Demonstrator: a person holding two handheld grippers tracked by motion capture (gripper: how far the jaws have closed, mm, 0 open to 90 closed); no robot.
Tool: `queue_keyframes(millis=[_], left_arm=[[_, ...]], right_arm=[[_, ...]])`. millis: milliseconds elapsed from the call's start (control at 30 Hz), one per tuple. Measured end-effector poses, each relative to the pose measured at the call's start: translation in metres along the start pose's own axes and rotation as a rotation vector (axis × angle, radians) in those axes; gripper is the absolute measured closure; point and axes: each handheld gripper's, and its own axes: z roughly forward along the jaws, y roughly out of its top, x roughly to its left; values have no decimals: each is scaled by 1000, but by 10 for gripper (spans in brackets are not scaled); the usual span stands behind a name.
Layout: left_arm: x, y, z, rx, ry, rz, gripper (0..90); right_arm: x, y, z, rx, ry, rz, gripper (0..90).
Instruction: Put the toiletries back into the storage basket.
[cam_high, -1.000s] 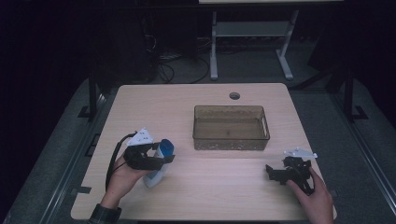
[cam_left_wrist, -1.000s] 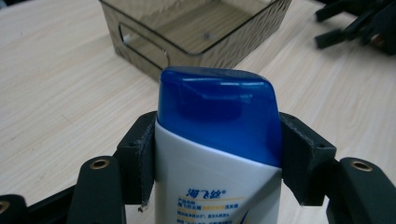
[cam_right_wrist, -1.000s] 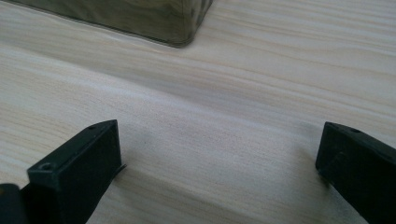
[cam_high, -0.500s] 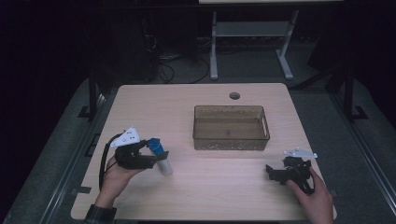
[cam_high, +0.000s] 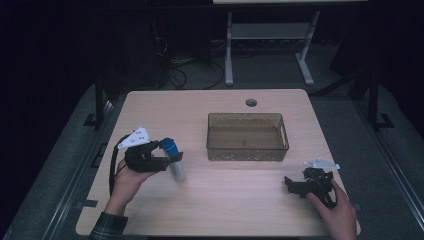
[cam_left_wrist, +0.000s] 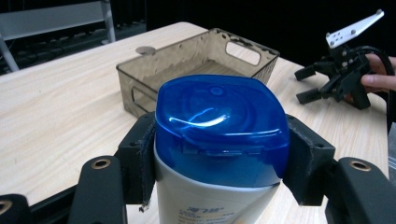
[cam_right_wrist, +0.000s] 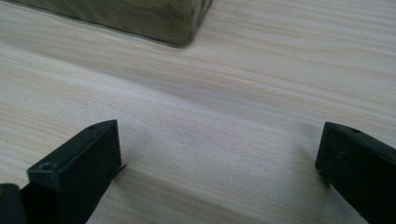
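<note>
- A white plastic bottle with a rounded blue flip cap (cam_left_wrist: 219, 140) is pinched just under its cap between the two black jaws of the left gripper (cam_high: 167, 159), one pad being pressed against each side.
- The bottle is held tilted in the high view, its cap end up at the jaws and its white body (cam_high: 177, 170) slanted down towards the pale wooden table (cam_high: 165, 110).
- A translucent brown rectangular plastic bin (cam_high: 247, 136) is seen beyond the held bottle, well apart from the left gripper's jaws and open at the top.
- The right gripper (cam_high: 295, 185) is held low over the table, near the bin's corner, its jaws spread wide with bare wood between them (cam_right_wrist: 219, 154).
- Nothing is touched by the right gripper's jaws, and the left gripper is well apart from it across the table.
</note>
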Motion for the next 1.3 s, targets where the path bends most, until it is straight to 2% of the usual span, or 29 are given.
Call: queue_keyframes(millis=[300,733,1300], left_arm=[[5,28,8,-29,-23,8,365],[8,58,20,-64,-43,22,366],[6,95,50,-84,-67,45,366]], right_arm=[[0,0,0,0,0,0,0],[0,0,0,0,1,0,0],[0,0,0,0,1,0,0]])
